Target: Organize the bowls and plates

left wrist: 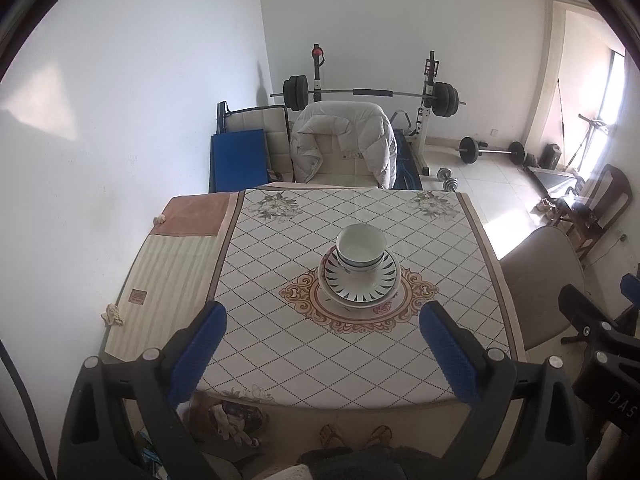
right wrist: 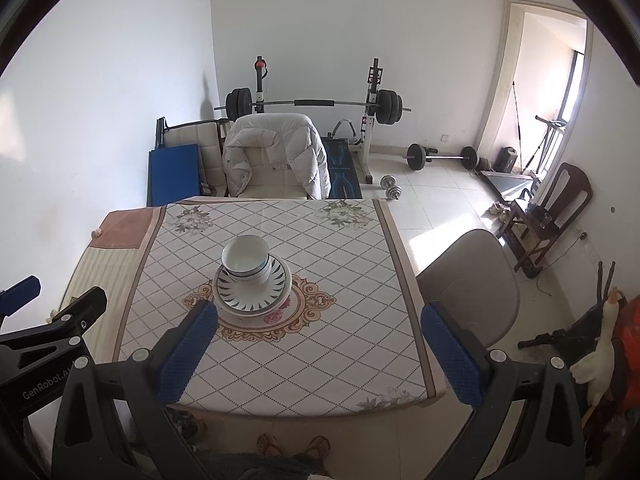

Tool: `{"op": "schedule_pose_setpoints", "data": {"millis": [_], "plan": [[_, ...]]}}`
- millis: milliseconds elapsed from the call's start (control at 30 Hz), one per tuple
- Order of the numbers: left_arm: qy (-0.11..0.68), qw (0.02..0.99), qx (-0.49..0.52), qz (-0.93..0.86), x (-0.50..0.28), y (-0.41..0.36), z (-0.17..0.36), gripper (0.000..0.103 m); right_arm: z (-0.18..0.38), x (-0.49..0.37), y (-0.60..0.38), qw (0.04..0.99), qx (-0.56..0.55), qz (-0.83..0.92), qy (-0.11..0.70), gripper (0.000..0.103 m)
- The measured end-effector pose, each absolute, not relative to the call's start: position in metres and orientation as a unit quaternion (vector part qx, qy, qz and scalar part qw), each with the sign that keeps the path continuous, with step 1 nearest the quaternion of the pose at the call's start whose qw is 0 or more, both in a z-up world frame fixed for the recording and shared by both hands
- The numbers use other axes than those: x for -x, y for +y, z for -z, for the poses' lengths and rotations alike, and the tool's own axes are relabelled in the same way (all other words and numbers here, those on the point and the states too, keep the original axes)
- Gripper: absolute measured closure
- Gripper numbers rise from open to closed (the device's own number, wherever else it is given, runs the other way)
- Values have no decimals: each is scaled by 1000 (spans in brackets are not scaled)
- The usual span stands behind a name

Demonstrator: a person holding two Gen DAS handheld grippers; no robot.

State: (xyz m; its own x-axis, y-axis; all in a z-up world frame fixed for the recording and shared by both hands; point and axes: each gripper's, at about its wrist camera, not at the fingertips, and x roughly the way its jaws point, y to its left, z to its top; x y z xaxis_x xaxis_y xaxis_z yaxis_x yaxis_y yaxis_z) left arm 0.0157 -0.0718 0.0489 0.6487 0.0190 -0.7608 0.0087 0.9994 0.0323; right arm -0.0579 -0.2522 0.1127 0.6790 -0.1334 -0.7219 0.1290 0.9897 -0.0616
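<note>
Bowls (left wrist: 361, 249) nested atop stacked dark-patterned plates (left wrist: 360, 280), centred on tablecloth (left wrist: 280, 340)

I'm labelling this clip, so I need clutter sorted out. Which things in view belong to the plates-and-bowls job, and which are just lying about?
Job:
- stacked bowls
- patterned plate under them
- floral plate at the bottom
- left claw, open
- right claw, open

Lying about:
- white jacket on a chair
- barbell on its rack
- dumbbell on the floor
- blue mat
</note>
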Motion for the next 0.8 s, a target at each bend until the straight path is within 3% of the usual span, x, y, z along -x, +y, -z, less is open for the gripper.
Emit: {"op": "schedule_pose_setpoints", "data": {"millis": [800], "plan": [[422,906,-16,0,-10,-76,-50,4,-109,61,-261,914,-2,82,398,0]]}}
